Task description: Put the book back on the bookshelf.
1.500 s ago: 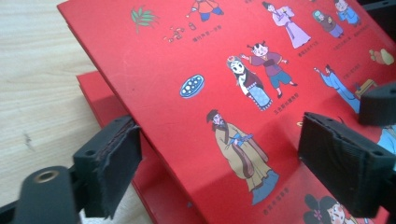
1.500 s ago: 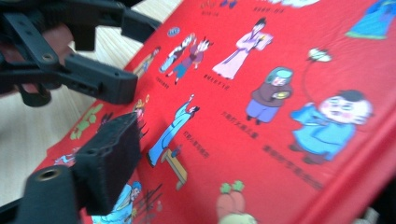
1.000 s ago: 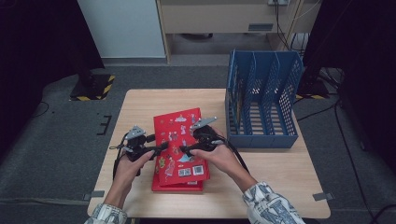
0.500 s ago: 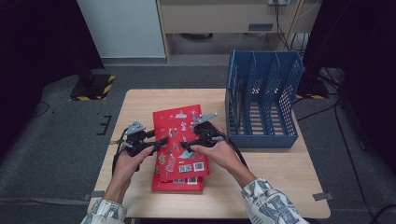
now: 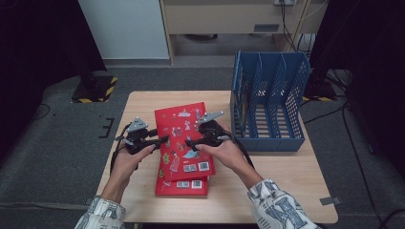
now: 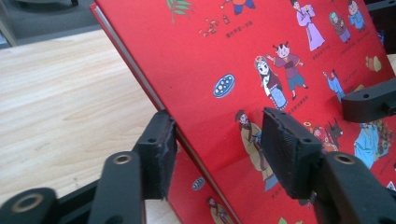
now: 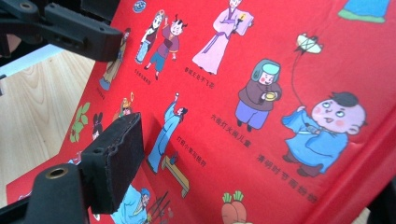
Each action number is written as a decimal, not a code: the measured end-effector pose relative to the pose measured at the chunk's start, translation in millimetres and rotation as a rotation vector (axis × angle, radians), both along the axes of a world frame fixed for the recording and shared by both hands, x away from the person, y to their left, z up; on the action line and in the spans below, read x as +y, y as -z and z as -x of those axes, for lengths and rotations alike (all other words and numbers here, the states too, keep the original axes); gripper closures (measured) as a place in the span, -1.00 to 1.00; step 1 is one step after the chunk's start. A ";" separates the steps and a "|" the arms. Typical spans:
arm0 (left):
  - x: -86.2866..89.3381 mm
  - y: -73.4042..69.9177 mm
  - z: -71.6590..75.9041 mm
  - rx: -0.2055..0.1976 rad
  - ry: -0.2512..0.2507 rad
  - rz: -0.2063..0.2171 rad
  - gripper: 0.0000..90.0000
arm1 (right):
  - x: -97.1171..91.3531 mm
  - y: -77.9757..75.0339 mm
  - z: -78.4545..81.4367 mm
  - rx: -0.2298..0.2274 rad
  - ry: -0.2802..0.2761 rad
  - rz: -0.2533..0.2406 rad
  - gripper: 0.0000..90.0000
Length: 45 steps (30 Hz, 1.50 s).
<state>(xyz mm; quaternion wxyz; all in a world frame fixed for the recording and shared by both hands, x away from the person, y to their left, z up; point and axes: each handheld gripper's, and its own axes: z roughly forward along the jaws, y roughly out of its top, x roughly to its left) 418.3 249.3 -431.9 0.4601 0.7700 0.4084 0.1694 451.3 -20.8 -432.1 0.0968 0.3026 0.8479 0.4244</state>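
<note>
Two red picture books lie stacked on the wooden table (image 5: 286, 171). The top red book (image 5: 184, 138) is tilted, its left edge raised off the lower red book (image 5: 181, 186). My left gripper (image 5: 165, 139) has just been closing and is shut on that raised edge: in the left gripper view (image 6: 219, 158) one pad sits under the edge and the other on the cover (image 6: 224, 56). My right gripper (image 5: 188, 142) reaches over the book's right part. Its jaws have just been closing a little but stand wide, and one pad (image 7: 116, 154) hangs clear of the cover (image 7: 261, 93).
A blue slotted file rack (image 5: 267, 105) stands at the table's back right, close behind my right hand. Bare tabletop (image 6: 60, 102) lies left of the books. Dark floor surrounds the table.
My left gripper's jaws have come together on the top book's left edge and risen a little, tilting the book. The right hand has stayed about where it was.
</note>
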 end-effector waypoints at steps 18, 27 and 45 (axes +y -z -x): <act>8.0 -38.0 -3.6 -0.087 -0.021 -0.042 0.25 | 9.2 -18.2 -6.2 -0.092 0.037 0.041 -0.33; 4.5 -49.6 -3.8 -0.103 0.003 -0.063 0.27 | 5.6 -26.4 -8.5 -0.135 0.058 0.034 -0.23; 7.9 -45.0 9.9 -0.106 0.032 0.000 0.15 | -6.8 -31.9 14.2 -0.150 -0.003 0.035 0.07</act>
